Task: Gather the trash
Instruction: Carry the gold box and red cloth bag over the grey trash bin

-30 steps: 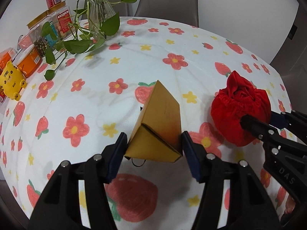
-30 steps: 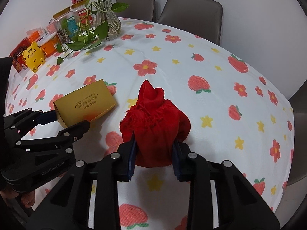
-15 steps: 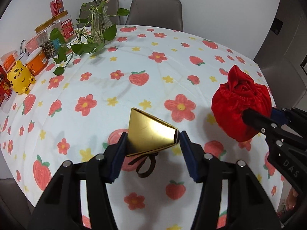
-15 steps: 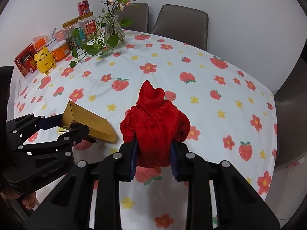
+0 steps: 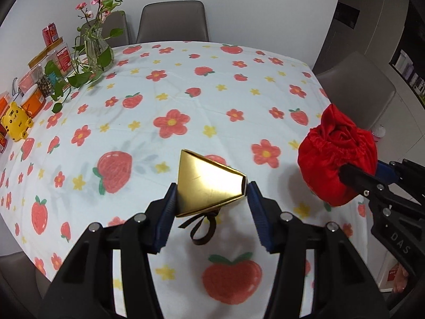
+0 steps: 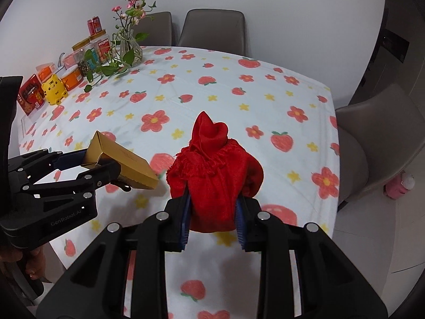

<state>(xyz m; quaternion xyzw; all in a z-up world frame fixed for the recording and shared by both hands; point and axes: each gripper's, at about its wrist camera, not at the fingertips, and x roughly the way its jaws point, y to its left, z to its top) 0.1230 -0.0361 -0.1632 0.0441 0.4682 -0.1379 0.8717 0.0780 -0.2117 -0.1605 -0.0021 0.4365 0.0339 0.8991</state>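
Note:
My left gripper point(image 5: 211, 202) is shut on a gold cardboard box point(image 5: 207, 183) with a dark ribbon point(image 5: 199, 226) hanging under it, held above the table. The box point(image 6: 122, 159) and the left gripper point(image 6: 87, 167) also show at the left of the right wrist view. My right gripper point(image 6: 212, 212) is shut on a red cloth pouch point(image 6: 215, 170), gathered at the top, also held above the table. The pouch point(image 5: 337, 156) and the right gripper point(image 5: 369, 178) show at the right of the left wrist view.
The table point(image 5: 186, 93) has a white cloth with strawberries and flowers. A glass vase with a plant point(image 5: 97, 50), snack jars point(image 5: 55, 61) and a yellow tiger toy point(image 5: 16, 119) stand at its far left. Grey chairs point(image 5: 172, 21) stand behind and to the right point(image 6: 372, 143).
Both grippers have risen and drawn back from the table, carrying the gold box and the red pouch. The box has tilted, so its shiny face shows.

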